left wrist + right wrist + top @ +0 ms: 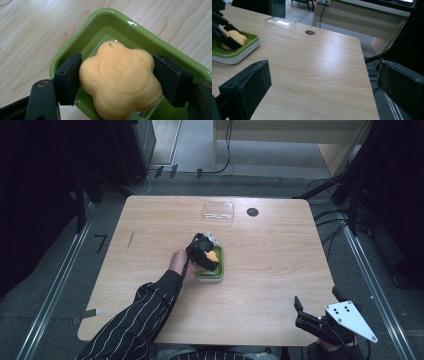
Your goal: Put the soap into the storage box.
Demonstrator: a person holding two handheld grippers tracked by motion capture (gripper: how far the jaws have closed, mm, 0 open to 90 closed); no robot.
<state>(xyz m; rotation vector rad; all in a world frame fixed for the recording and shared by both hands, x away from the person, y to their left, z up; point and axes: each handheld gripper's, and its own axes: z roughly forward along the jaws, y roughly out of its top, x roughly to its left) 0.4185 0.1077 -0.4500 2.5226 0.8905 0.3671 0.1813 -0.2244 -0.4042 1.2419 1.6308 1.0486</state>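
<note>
Soap [120,80] clamped in left tongs [117,77] over green dish [75,42]; right tongs [322,87] wide.

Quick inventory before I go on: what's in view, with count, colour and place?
soap: one, orange, flower-shaped, between the left jaws over the green dish
soap dish: one, green on a white base, table centre
clear lid: one, transparent, far side of the table
table: one, light wood, with a dark round hole near the far edge
left hand-held gripper: one, black, shut on the soap
right hand-held gripper: one, black, jaws open, at the near right corner of the table
</note>
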